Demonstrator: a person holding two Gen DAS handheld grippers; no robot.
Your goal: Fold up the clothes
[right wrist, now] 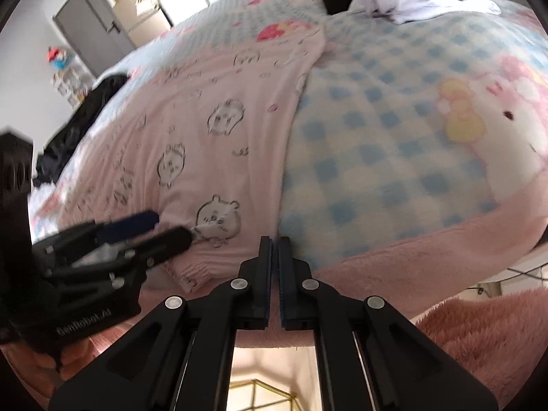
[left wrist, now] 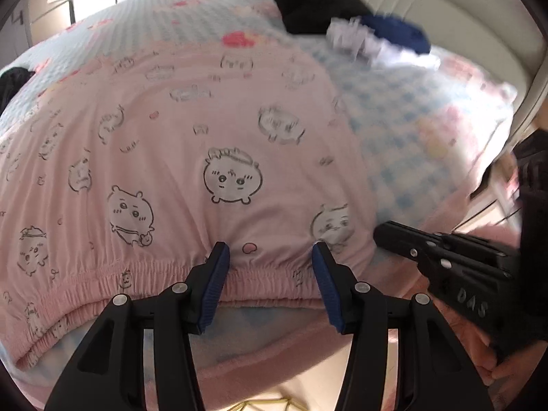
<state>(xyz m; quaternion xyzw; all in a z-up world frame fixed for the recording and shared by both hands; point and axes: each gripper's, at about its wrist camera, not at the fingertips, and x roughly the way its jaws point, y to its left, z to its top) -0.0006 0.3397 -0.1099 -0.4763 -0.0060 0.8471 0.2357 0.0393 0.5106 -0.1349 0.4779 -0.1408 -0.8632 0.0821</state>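
Observation:
Pink pyjama trousers (left wrist: pixel 205 137) printed with cartoon animals lie spread flat on the bed, their gathered elastic waistband (left wrist: pixel 144 274) nearest me. My left gripper (left wrist: pixel 270 257) is open, and its blue-padded fingers straddle the waistband without pinching it. In the right wrist view the trousers (right wrist: pixel 205 137) fill the left half. My right gripper (right wrist: pixel 275 241) is shut at their right waist corner, with the fabric edge pinched between its tips. The right gripper (left wrist: pixel 380 233) also shows in the left wrist view, at the right end of the waistband. The left gripper (right wrist: pixel 164 227) appears blurred at the left.
A blue-and-white checked blanket (right wrist: pixel 376 137) with a pink fluffy border (right wrist: pixel 376 257) covers the bed. A pile of black (left wrist: pixel 315 3), navy (left wrist: pixel 397 30) and white (left wrist: pixel 359 41) clothes lies at the far end by the headboard (left wrist: pixel 445 7). A dark garment (right wrist: pixel 85 109) lies at the left edge.

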